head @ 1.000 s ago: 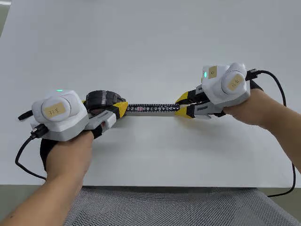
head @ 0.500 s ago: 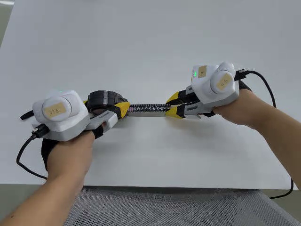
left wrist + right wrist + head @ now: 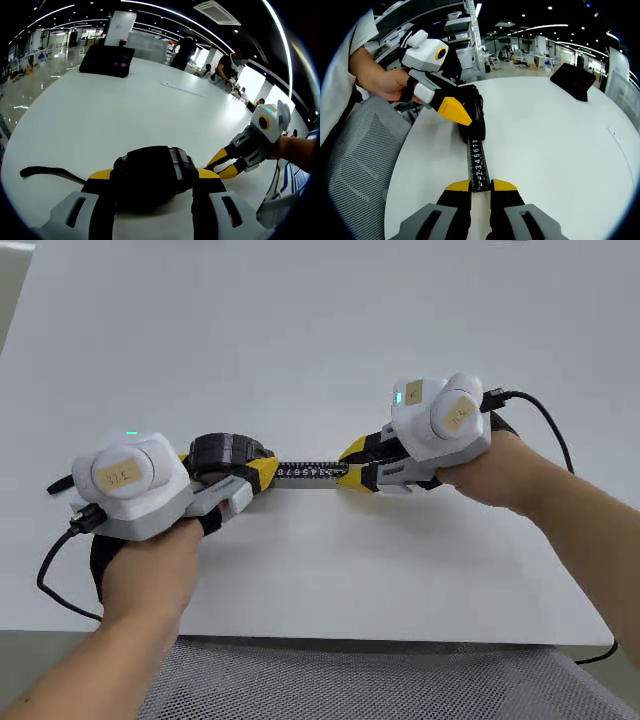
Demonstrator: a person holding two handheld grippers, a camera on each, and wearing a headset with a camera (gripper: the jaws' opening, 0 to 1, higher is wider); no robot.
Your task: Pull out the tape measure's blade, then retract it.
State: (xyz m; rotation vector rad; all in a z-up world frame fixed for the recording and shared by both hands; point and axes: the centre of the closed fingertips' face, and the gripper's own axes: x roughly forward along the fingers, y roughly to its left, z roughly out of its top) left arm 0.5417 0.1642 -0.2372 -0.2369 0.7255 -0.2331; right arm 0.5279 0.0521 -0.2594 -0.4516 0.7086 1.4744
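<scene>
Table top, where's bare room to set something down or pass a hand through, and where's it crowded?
Bare: the wide stretch of table beyond the tape measure, and the strip between the blade and the near edge. Crowded: the middle line, where the left claw grips the tape measure and the right claw pinches the blade.

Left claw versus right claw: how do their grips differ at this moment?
The left claw clamps the black case; the right claw pinches the end of the blade. The left claw's jaws stand wide apart around the case, while the right claw's jaws are nearly together on the thin blade. Shared: both have yellow tips, both are shut on what they hold, and they face each other along the blade.
</scene>
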